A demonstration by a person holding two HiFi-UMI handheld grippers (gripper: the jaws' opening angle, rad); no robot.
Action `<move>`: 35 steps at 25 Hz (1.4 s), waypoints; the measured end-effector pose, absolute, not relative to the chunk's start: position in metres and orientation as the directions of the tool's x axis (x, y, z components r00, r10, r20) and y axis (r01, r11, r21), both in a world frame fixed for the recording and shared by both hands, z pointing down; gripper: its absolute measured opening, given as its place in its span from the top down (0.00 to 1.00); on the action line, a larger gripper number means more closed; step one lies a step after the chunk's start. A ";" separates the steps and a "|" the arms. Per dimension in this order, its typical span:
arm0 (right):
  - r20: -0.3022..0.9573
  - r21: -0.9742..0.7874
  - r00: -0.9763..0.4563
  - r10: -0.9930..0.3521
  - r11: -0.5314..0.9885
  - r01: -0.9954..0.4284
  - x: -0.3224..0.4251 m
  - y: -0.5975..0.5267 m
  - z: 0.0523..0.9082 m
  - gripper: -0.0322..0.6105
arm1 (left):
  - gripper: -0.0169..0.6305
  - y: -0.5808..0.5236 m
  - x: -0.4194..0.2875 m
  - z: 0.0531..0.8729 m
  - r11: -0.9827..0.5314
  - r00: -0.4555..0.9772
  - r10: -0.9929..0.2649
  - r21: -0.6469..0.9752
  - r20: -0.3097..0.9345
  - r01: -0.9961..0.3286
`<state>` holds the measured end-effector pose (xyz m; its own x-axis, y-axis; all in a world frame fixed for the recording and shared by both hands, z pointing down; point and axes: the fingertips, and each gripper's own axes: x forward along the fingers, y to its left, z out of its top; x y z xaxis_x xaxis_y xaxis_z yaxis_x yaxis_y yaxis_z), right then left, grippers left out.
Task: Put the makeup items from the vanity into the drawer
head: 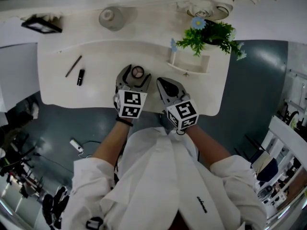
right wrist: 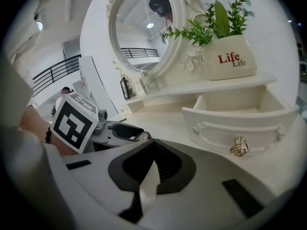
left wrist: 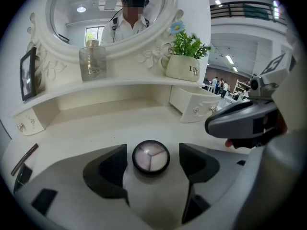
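Note:
A round black compact (left wrist: 150, 158) with pale powder lies on the white vanity top (head: 103, 56). My left gripper (left wrist: 153, 148) is open around it, a jaw on each side with a small gap to both; in the head view that gripper (head: 136, 76) sits near the front edge with the compact (head: 137, 71) between its jaws. My right gripper (head: 162, 82) hovers just to the right, shut and empty, its jaws (right wrist: 153, 146) pointing towards the open white drawer (right wrist: 240, 116). A thin pencil (head: 73, 66) and a short black tube (head: 80, 77) lie at the left.
The drawer (head: 189, 65) stands pulled out at the right under a potted plant (head: 211, 35). On the raised shelf are a glass bottle (head: 111, 18) and a dark picture frame (head: 41, 24). An oval mirror (left wrist: 112, 11) rises behind. The drawer has a metal knob (right wrist: 238, 146).

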<state>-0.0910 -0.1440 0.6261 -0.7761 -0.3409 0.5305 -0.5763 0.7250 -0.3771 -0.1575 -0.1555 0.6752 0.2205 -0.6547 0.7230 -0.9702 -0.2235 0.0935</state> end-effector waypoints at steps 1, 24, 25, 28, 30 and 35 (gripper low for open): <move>0.531 -0.376 -0.777 -0.339 0.727 -0.575 -0.091 -0.144 0.626 0.92 | 0.42 -0.156 -0.158 0.676 -0.223 0.216 -0.655 0.087 0.725 -0.971; 0.518 -0.351 -0.760 -0.392 0.713 -0.607 -0.059 -0.145 0.605 0.93 | 0.59 -0.156 -0.145 0.655 -0.249 0.223 -0.678 0.067 0.700 -0.966; 0.516 -0.351 -0.757 -0.401 0.707 -0.614 -0.056 -0.147 0.602 0.93 | 0.59 -0.157 -0.142 0.651 -0.255 0.231 -0.681 0.071 0.695 -0.964; 0.507 -0.346 -0.750 -0.424 0.697 -0.628 -0.049 -0.153 0.595 0.93 | 0.59 -0.160 -0.130 0.636 -0.277 0.257 -0.687 0.082 0.680 -0.957; 0.501 -0.341 -0.747 -0.437 0.694 -0.634 -0.044 -0.157 0.590 0.92 | 0.59 -0.163 -0.121 0.624 -0.291 0.274 -0.694 0.088 0.666 -0.953; 0.482 -0.336 -0.735 -0.477 0.674 -0.658 -0.030 -0.167 0.578 0.93 | 0.59 -0.173 -0.095 0.593 -0.334 0.323 -0.712 0.104 0.623 -0.937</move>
